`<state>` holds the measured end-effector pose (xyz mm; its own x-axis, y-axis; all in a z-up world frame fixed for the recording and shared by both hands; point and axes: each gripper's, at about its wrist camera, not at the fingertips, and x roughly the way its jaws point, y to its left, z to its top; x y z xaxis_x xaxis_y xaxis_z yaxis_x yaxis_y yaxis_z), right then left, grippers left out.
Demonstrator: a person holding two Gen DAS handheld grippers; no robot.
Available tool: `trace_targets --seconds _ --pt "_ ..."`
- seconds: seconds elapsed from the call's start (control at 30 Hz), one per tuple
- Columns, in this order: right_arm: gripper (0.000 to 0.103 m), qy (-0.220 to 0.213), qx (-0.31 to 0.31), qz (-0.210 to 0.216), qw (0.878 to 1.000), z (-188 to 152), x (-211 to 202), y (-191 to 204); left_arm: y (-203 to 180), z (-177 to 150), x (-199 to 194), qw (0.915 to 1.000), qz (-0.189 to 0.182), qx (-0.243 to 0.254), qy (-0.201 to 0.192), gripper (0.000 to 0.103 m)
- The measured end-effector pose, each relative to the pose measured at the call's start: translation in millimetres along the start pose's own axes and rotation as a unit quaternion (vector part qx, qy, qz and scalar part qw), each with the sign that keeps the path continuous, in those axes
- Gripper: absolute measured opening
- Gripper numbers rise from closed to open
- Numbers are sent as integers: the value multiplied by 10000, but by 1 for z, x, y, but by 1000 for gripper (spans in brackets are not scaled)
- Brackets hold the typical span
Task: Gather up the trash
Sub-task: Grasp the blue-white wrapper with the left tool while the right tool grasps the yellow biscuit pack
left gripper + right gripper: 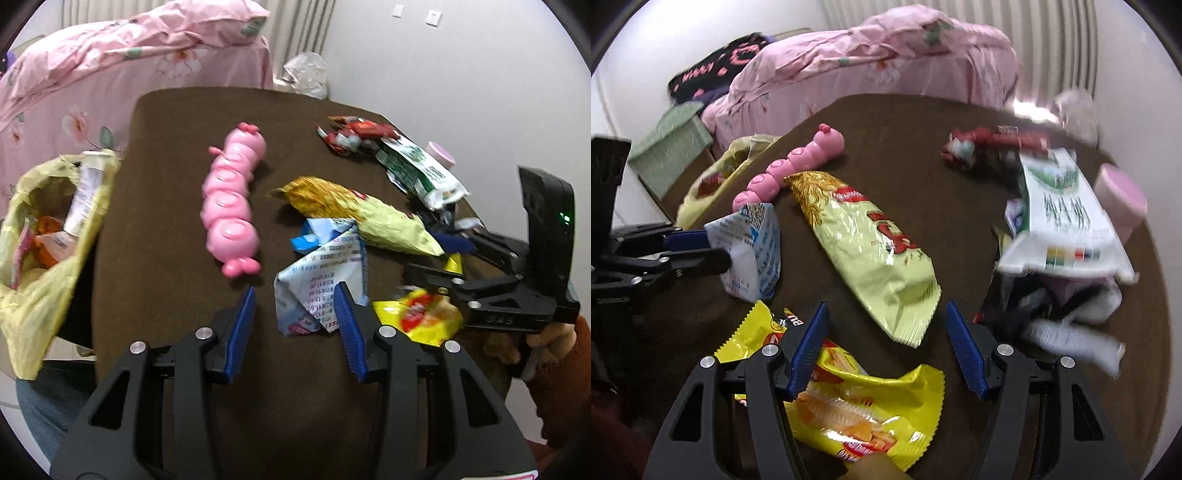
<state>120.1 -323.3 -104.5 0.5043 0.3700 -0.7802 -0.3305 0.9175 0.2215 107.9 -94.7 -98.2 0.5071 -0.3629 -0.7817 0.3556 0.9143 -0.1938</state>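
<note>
**Clearing the table: a few pieces bagged, most still out**

Working through a trash pile on the brown table (166,229). Progress, as I judge it: early to midway. The yellow bag (40,280) hangs at the left edge of the left wrist frame, mouth open, with a white tube and some orange and pink wrappers already inside. That's the done part.

Still on the table: white carton (325,288) at lower centre, gold-green chip bag (354,214) mid-right, yellow snack bag (421,317) lower right, red wrappers (351,134) upper right, green-white carton (417,173) right of those, plus blurred packets at the right of the right wrist frame that I can't identify. So at least five pieces left.

My left gripper (297,306) is spread wide, holding nothing; its right pad sits over the white carton's edge, and from the right wrist view its fingers look to be at that carton's side. Contact unclear.

My right gripper (886,332) is also wide apart and empty, hovering above the yellow snack bag (857,402) with the chip bag's (871,251) corner just ahead between the fingers.

The pink caterpillar toy (231,203), centre left, and the pink tub (1119,199), far right, look like keepers, not trash. My guess only.
</note>
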Motion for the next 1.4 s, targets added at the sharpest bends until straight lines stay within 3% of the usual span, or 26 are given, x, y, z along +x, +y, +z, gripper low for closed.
trace_targets --seconds 0.1,0.2,0.27,0.4,0.5,0.6,0.7,0.77,1.0,1.2,1.4 --pt "62 12 233 130 9996 -6 -6 -4 14 3 -6 9997 43 -202 -125 42" --pt "62 105 -236 -144 9996 -14 -12 6 28 3 -13 9989 -38 -381 -254 42" --pt "61 -81 -464 -348 9983 -19 -23 13 32 4 -18 9986 -164 -400 -317 42" --pt "61 -363 -1212 -95 9919 -31 -54 32 36 5 -30 9980 -266 -325 -476 46" --pt "61 -301 -1655 -17 9858 -38 -66 41 40 6 -34 9976 -268 -379 -512 46" --pt "61 73 -1777 29 9841 -44 -59 38 39 6 -35 9975 -342 -355 -508 46" --pt "57 402 -1705 5 9845 -54 -41 33 34 5 -33 9976 -422 -273 -480 47" --pt "45 427 -1547 398 9862 -58 -42 34 29 4 -31 9977 -460 -200 -457 47" --pt "11 325 -1258 440 9906 -62 -51 37 9 7 -25 9975 -570 159 -391 51" --pt "11 78 -456 108 9989 -59 -61 8 -9 16 -7 9972 -492 500 -246 52" --pt "11 -69 12 -19 10000 -56 -58 -11 -18 19 23 9972 -577 466 122 51"
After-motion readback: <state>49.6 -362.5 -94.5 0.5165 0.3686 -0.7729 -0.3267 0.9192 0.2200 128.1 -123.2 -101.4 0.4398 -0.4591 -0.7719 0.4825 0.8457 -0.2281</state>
